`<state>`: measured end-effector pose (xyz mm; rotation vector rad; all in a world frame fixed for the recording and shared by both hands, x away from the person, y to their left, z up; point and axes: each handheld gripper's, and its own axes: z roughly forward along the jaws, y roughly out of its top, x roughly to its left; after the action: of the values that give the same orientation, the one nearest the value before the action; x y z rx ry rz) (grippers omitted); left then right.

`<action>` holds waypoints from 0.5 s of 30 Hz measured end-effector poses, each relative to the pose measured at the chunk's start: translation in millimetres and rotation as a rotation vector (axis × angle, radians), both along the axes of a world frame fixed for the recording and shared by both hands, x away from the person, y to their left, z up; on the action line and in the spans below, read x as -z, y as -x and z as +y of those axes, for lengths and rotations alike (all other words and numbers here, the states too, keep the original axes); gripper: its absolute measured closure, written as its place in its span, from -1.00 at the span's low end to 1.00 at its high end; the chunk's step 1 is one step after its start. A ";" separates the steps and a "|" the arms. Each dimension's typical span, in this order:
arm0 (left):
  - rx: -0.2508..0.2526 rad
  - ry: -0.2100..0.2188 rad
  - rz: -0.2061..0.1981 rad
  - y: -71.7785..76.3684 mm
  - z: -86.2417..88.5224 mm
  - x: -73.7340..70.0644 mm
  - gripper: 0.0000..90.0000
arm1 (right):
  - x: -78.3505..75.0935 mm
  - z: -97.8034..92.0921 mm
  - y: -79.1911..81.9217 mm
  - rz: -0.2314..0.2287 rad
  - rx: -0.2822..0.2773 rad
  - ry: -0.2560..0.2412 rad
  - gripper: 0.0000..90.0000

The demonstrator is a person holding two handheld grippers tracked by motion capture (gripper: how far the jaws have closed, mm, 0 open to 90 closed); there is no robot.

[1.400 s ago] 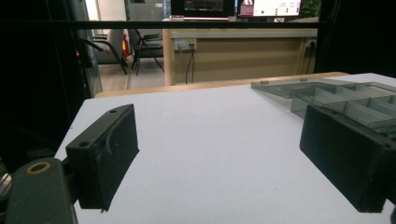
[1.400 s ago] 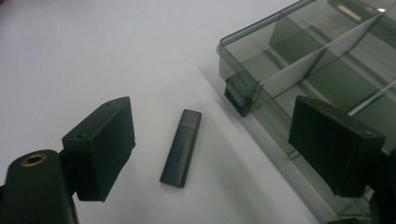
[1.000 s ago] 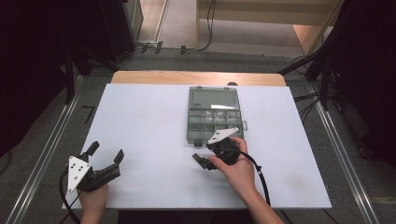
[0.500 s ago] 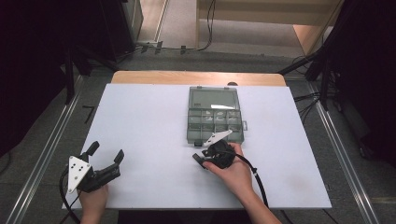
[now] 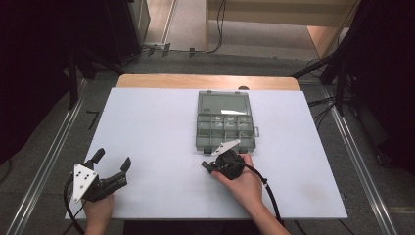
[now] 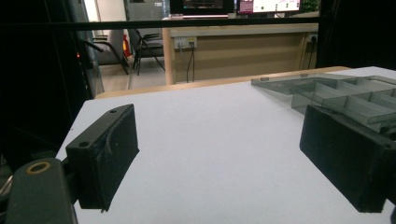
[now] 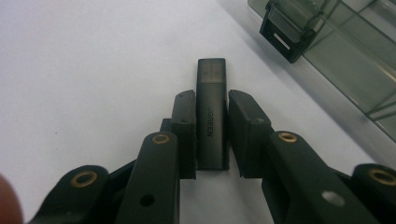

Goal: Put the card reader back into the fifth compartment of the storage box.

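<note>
A dark grey stick marked UGREEN lies lengthwise between the jaws of my right gripper, which is shut on its rear half, low over the white table. In the high view my right gripper sits just in front of the near edge of a clear smoky compartment box, whose lid lies open at the back. My left gripper rests open at the table's near left corner with nothing between its jaws. In the left gripper view the jaws of my left gripper stand wide apart over bare table.
The box's dark latch hangs at its near edge, close ahead and to the right of the stick. The box lies far to the right of my left gripper. The white table ends at a wooden strip at the back.
My right hand and gripper have drawn slightly back from the box's near edge, towards the person and a little left. The left gripper has not moved.
</note>
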<state>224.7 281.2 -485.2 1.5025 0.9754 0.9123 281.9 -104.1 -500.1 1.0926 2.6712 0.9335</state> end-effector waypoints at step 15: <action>-0.001 0.003 0.002 -0.2 0.3 -0.1 -0.74 | -12.8 -10.5 -3.0 -0.030 0.013 -0.042 0.59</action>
<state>224.9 281.5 -485.2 1.5008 0.9781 0.9102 284.9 -114.6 -487.2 1.0942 2.6293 1.0000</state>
